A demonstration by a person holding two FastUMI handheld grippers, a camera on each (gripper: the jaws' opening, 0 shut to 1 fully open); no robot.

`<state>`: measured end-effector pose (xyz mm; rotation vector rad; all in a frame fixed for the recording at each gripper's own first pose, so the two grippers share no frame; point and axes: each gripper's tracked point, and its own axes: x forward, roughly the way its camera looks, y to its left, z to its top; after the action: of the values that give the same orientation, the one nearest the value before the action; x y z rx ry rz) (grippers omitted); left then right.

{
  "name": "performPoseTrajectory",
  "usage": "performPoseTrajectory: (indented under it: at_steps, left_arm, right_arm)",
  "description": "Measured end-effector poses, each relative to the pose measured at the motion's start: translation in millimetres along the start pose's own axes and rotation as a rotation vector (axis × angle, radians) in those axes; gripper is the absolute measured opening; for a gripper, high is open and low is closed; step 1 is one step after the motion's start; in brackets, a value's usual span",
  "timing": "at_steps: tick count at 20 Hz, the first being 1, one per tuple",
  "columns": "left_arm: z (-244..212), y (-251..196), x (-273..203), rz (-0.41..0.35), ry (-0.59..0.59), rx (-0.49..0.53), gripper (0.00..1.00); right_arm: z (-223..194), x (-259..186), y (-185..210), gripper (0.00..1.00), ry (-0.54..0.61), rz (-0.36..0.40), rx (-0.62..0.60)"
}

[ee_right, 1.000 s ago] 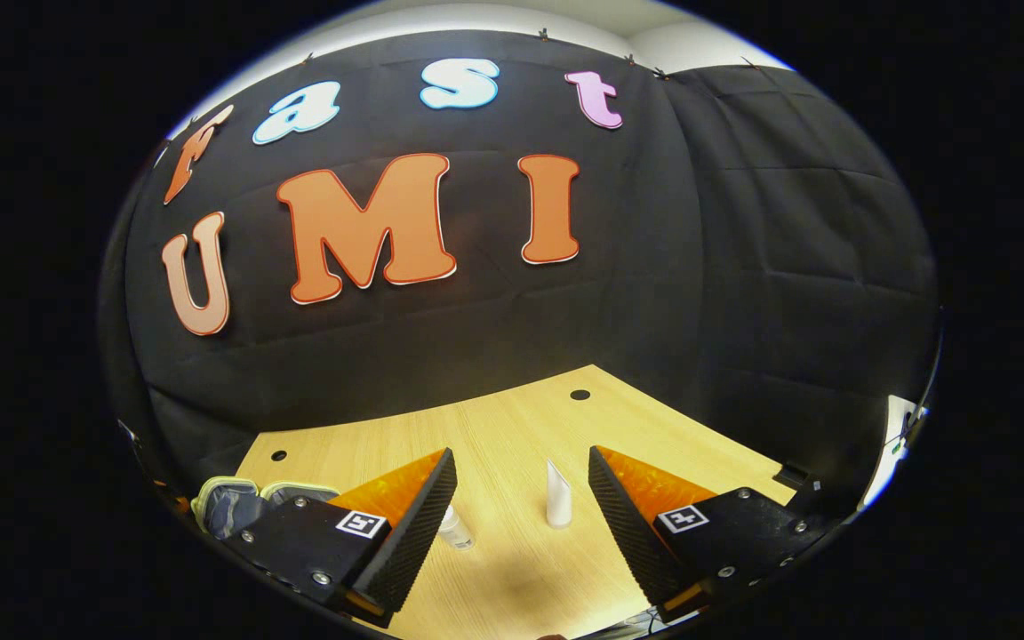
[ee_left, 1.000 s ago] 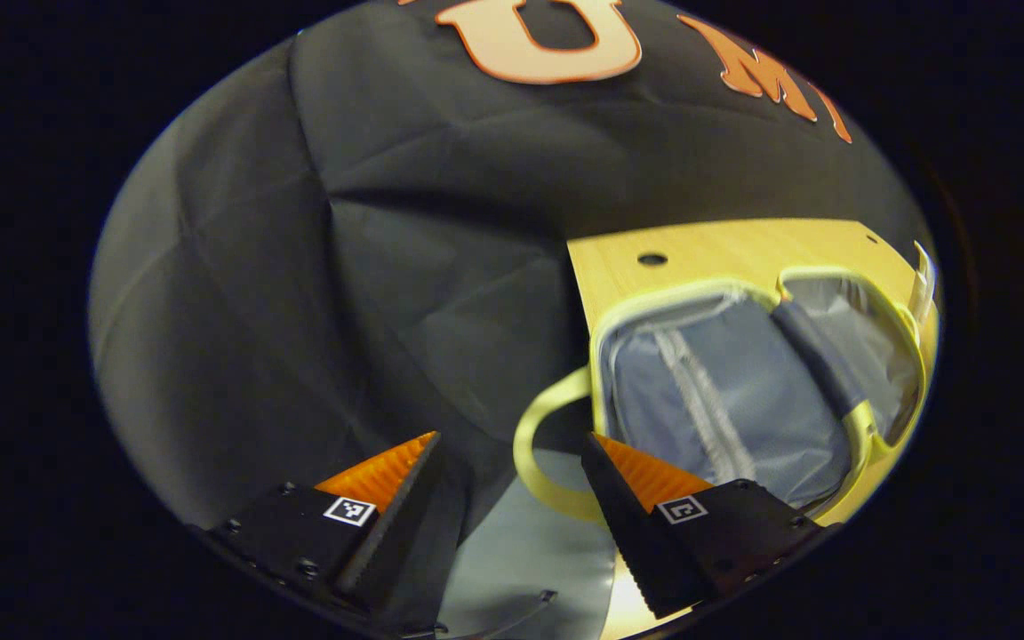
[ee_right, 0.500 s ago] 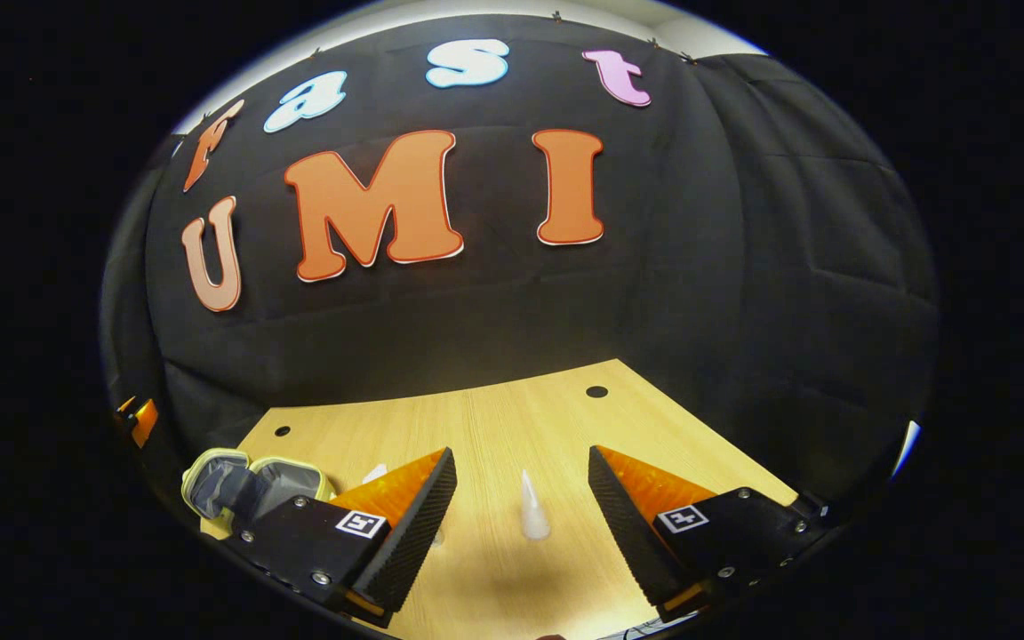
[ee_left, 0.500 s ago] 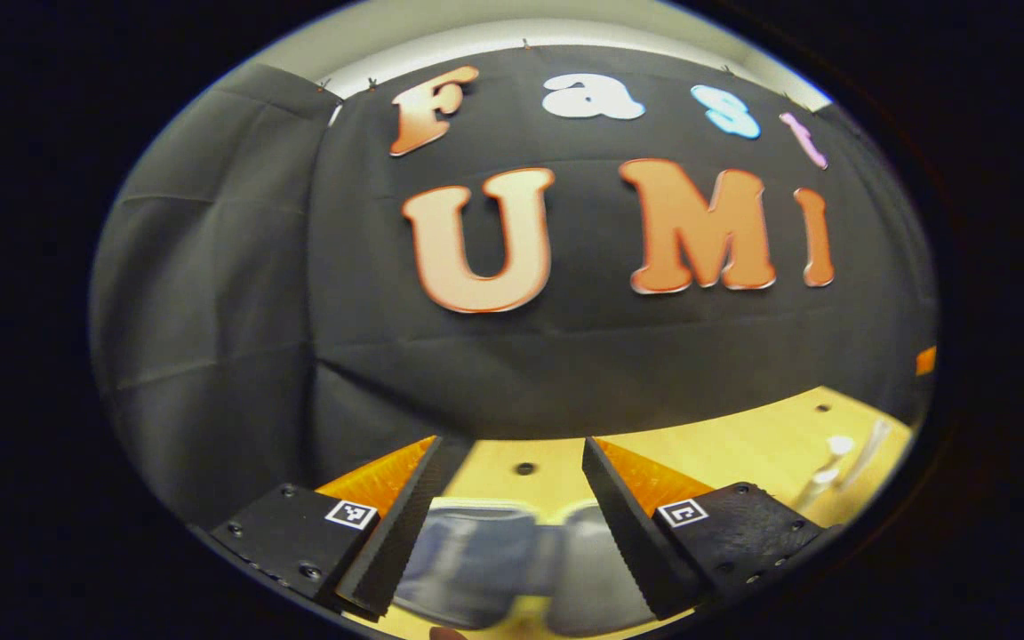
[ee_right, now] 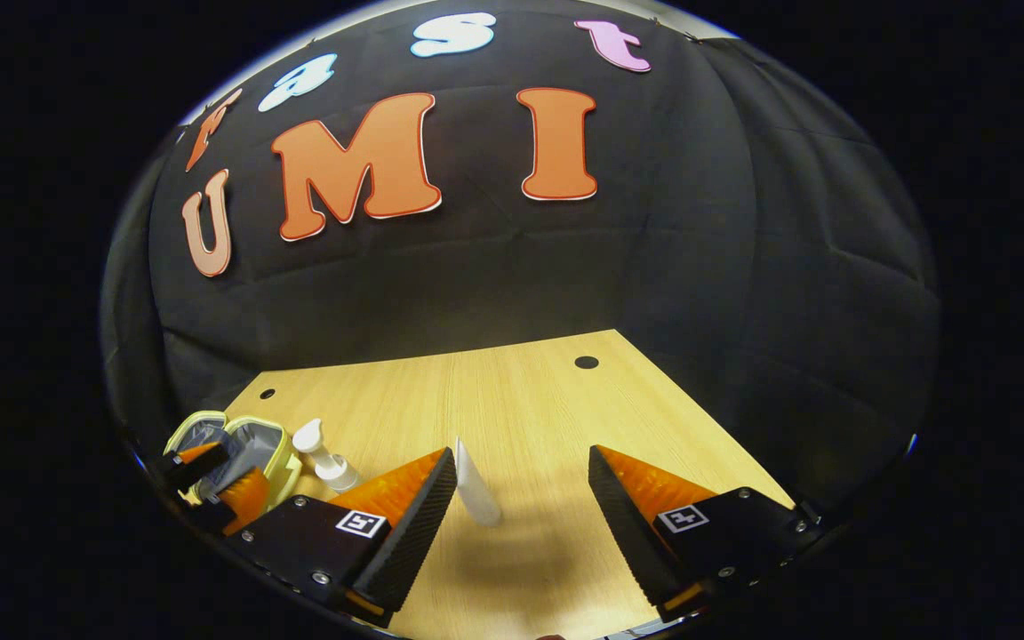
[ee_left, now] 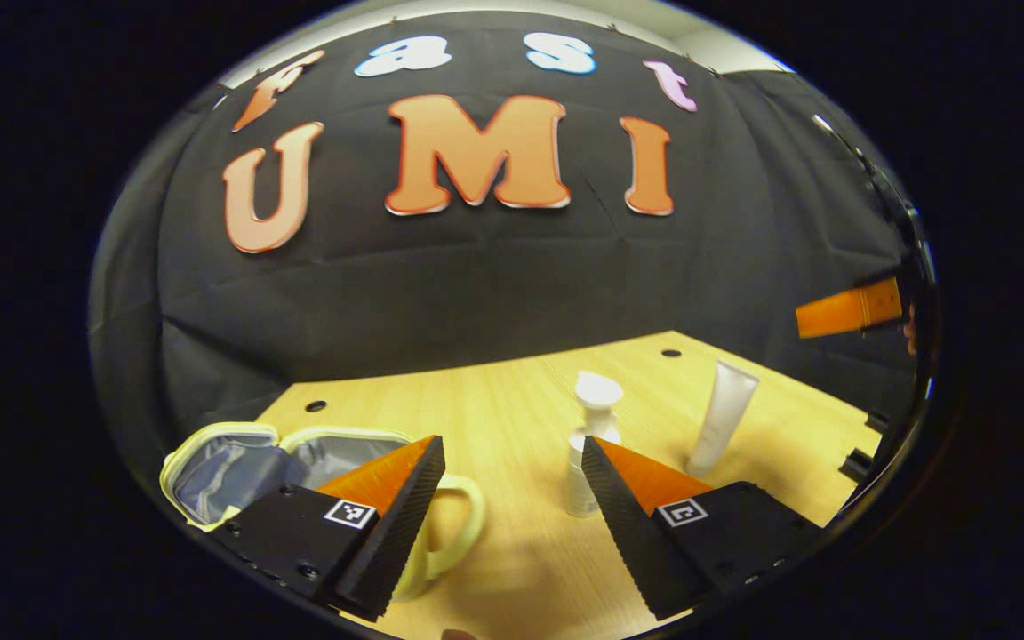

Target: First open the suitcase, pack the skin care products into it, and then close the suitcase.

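1. Now the left gripper (ee_left: 512, 480) hangs released above the table (ee_left: 512, 391), jaws spread wide with nothing between them.
2. Just ahead of its right finger stands the pump bottle (ee_left: 590, 444), upright; farther ahead and to the right stands the tube (ee_left: 724, 418), cap down and leaning slightly.
3. Behind its left finger lies the suitcase (ee_left: 228, 458), open, grey lining showing, its handle (ee_left: 459, 533) looping out beside that finger.
4. Far right in the left gripper view, the other gripper shows at the edge.
5. The right gripper (ee_right: 521, 498) is released too, jaws wide and empty over the table (ee_right: 565, 400).
6. The tube (ee_right: 476, 489) stands just inside its left finger, not touched as far as can be seen.
7. Farther left of that finger are the pump bottle (ee_right: 321, 455), then the open suitcase (ee_right: 232, 440), with the left gripper (ee_right: 214, 484) over it.
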<state>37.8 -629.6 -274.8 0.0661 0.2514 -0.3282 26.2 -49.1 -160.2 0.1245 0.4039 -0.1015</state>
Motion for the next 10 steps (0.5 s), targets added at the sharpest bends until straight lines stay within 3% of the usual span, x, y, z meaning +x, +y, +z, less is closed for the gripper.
performPoseTrajectory:
  at_steps: [6,10]
  left_arm:
    - [-52,-54,50,-0.065,0.048,0.051,0.99]
    - [-62,-56,80,-0.025,0.041,0.05,1.0]
  right_arm:
    - [-25,3,-24,0.96,0.052,-0.025,-0.014]
    - [-36,4,-30,0.96,0.071,-0.036,-0.034]
